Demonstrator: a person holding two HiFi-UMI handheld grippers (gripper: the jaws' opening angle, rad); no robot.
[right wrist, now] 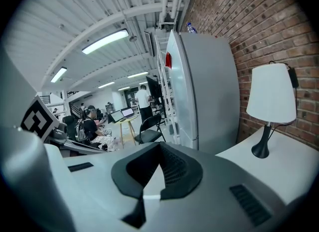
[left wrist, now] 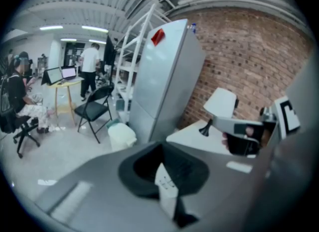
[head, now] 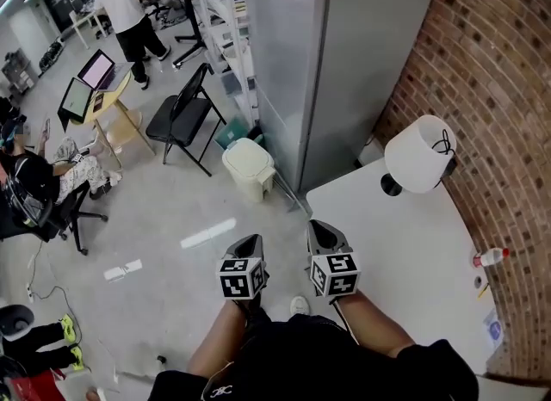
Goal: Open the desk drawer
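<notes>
The white desk (head: 405, 262) stands at the right against a brick wall, and no drawer front shows in any view. My left gripper (head: 249, 243) hangs over the floor just left of the desk's near corner, its jaws together with nothing between them. Beside it, my right gripper (head: 322, 231) is over the desk's left edge, jaws also together and empty. In the left gripper view the left gripper (left wrist: 161, 147) points at the desk corner, with the right gripper (left wrist: 243, 132) alongside. In the right gripper view the right gripper (right wrist: 160, 146) faces a grey cabinet.
A white lamp (head: 419, 154) stands at the desk's far end and a small bottle (head: 490, 257) near the brick wall (head: 491, 81). A tall grey cabinet (head: 344, 55) rises beyond the desk. A white bin (head: 250, 168), a black folding chair (head: 184, 119) and seated people are at the left.
</notes>
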